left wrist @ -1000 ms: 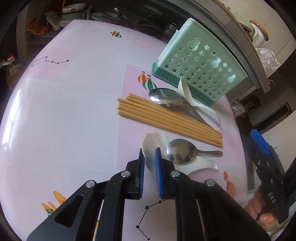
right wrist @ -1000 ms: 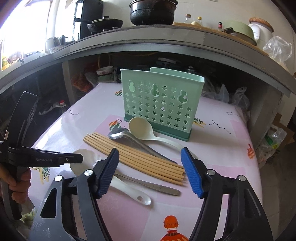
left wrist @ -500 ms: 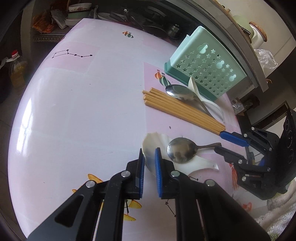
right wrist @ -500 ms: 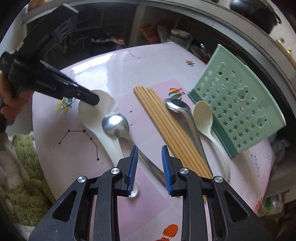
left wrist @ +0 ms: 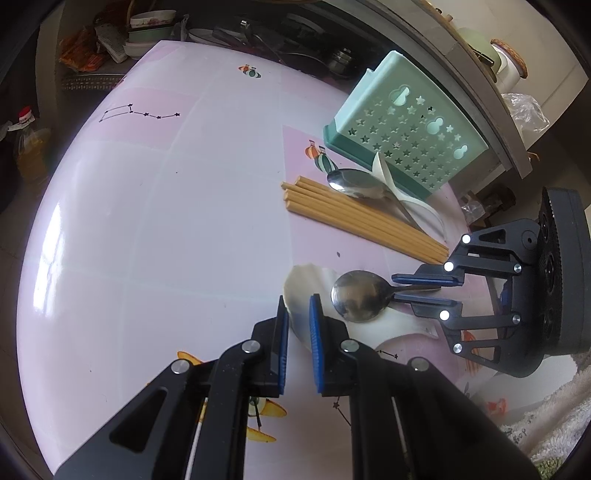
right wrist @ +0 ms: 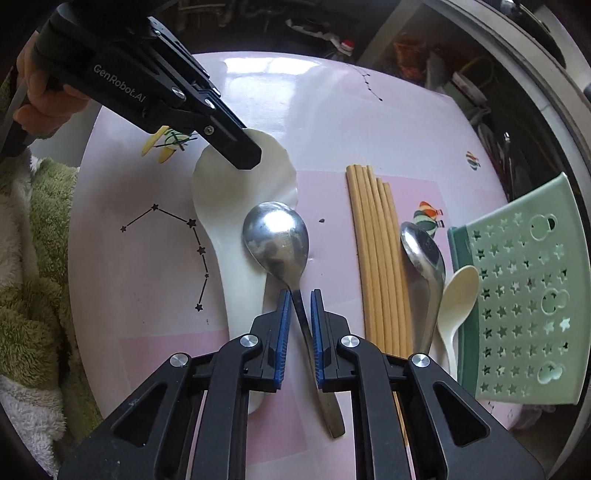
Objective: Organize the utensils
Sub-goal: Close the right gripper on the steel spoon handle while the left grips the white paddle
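A white rice paddle point(left wrist: 301, 280) point(right wrist: 236, 192) lies on the pink table. My left gripper point(left wrist: 298, 301) point(right wrist: 243, 155) is shut on its blade edge. A steel spoon point(left wrist: 360, 295) point(right wrist: 277, 240) lies partly on the paddle. My right gripper point(right wrist: 298, 295) point(left wrist: 417, 290) straddles the spoon's handle, jaws nearly closed with small gaps either side. Several wooden chopsticks point(left wrist: 354, 218) point(right wrist: 376, 251), a second steel spoon point(left wrist: 354, 181) point(right wrist: 423, 251) and a cream plastic spoon point(left wrist: 384, 173) point(right wrist: 458, 291) lie before the green star-pattern utensil holder point(left wrist: 406, 129) point(right wrist: 524, 288).
A grey counter edge point(left wrist: 461, 66) runs behind the holder. A green and white towel point(right wrist: 33, 258) lies off the table's near side. Dishes and bags point(left wrist: 122, 33) sit beyond the far table edge.
My right gripper has dropped down and forward over the steel spoon's handle and narrowed around it. My left gripper stays shut on the paddle's edge.
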The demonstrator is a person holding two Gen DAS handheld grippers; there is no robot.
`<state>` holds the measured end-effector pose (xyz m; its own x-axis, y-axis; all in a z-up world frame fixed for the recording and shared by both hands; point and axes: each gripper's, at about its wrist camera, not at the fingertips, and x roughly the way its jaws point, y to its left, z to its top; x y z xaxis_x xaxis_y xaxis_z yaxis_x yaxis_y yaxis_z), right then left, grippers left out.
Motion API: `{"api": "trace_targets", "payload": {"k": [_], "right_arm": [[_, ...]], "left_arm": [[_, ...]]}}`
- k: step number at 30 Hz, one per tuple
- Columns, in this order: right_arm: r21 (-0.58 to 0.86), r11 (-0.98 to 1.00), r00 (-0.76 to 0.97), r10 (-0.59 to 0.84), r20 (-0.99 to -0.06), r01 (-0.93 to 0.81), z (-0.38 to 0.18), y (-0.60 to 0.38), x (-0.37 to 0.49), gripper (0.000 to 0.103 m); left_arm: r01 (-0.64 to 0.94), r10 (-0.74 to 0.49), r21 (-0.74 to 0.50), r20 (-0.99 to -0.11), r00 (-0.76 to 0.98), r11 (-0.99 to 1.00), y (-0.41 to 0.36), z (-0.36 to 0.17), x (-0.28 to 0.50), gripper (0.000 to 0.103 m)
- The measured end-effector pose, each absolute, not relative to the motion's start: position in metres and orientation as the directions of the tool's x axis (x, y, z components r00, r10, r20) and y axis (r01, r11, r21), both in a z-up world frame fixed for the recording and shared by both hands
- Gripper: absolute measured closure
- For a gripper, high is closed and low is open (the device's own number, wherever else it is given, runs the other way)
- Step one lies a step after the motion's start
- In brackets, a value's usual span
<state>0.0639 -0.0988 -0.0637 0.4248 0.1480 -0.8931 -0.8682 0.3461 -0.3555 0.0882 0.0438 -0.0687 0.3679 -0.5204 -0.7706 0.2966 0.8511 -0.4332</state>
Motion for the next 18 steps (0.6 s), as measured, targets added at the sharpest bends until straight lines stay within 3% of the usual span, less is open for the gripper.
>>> {"api": "trace_targets", "payload": {"k": [18], "right_arm": [[-0.313, 0.488, 0.441, 0.173, -0.88, -0.815, -0.059, -0.098, 0.093, 0.1]], "left_arm": [[0.287, -0.501, -0.414, -0.766, 0.402, 0.864, 0.045, -0.064, 0.086, 0.093]]}}
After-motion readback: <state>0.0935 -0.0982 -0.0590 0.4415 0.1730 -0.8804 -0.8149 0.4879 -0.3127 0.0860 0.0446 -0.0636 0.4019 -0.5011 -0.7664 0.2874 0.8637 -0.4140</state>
